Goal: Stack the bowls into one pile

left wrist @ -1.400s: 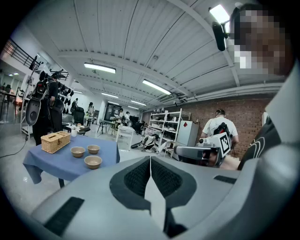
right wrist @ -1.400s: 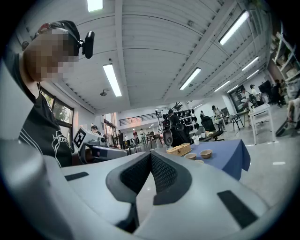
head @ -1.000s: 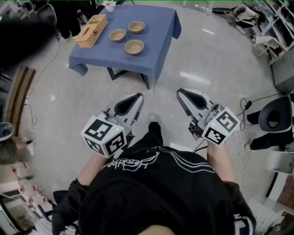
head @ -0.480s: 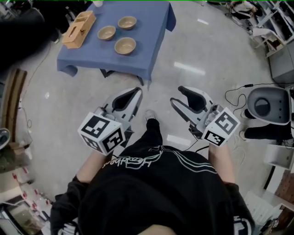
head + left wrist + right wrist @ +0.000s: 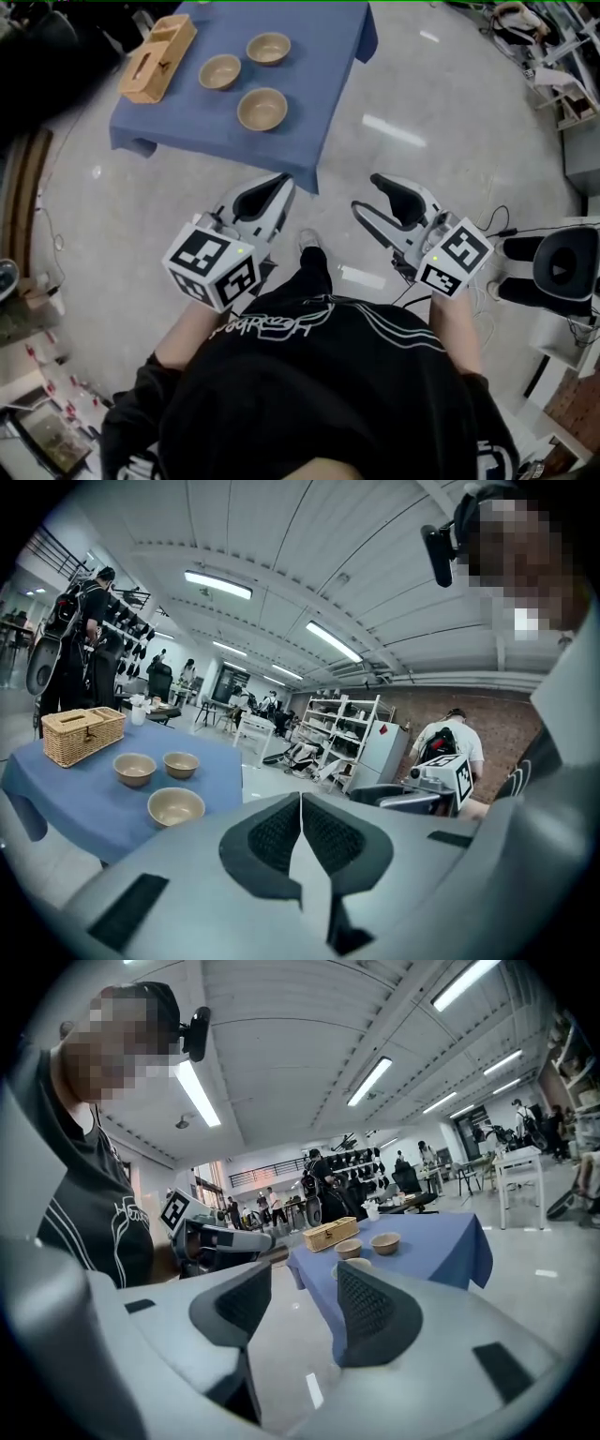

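Three tan bowls stand apart on the blue-clothed table: a far one, a left one and a near one. The left gripper view shows them too, the near bowl closest. My left gripper is shut and empty, held over the floor short of the table. My right gripper is beside it, its jaws opening with nothing between them. In the right gripper view the bowls show beyond the right gripper, one partly hidden behind a jaw.
A wicker box sits on the table's left end. Pale polished floor lies between me and the table. Cables and a grey device are on the floor at the right. People and shelving stand in the background.
The right gripper's jaws have gone from shut to wide apart. Both grippers have come closer to the table, which now sits nearer in the head view.
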`<action>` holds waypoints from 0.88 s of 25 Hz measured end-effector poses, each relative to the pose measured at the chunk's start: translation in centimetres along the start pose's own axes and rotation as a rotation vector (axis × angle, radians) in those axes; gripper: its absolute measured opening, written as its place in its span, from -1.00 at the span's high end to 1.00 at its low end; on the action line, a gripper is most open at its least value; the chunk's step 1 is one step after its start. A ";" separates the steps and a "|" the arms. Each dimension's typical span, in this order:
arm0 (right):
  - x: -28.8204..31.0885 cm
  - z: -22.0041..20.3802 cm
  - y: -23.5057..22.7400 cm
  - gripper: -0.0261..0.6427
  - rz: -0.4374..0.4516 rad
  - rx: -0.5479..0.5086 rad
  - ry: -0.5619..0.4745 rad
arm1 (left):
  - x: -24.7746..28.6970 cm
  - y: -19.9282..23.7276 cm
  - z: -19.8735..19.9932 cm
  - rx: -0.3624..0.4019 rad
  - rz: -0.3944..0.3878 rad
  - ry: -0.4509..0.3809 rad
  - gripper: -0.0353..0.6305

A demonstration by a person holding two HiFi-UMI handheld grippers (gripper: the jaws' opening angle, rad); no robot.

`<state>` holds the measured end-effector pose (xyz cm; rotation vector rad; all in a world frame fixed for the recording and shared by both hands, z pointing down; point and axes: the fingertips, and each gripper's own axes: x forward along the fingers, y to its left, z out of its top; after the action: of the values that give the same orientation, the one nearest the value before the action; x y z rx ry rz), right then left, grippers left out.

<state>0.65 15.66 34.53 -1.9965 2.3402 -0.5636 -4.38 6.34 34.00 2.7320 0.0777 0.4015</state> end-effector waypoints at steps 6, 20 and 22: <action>5.2 0.5 -5.4 0.26 0.018 -0.021 0.058 | 3.6 5.6 1.2 -0.043 0.034 0.001 0.81; 11.8 4.0 -12.2 0.25 0.014 -0.145 0.153 | 6.4 14.1 3.9 -0.071 0.141 -0.003 0.81; 12.1 4.8 -12.3 0.25 0.016 -0.171 0.148 | 6.0 14.3 4.5 -0.055 0.155 -0.020 0.81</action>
<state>11.33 1.36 36.12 -2.0691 2.5698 -0.5454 2.65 -7.92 36.91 2.6954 -0.1491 0.4130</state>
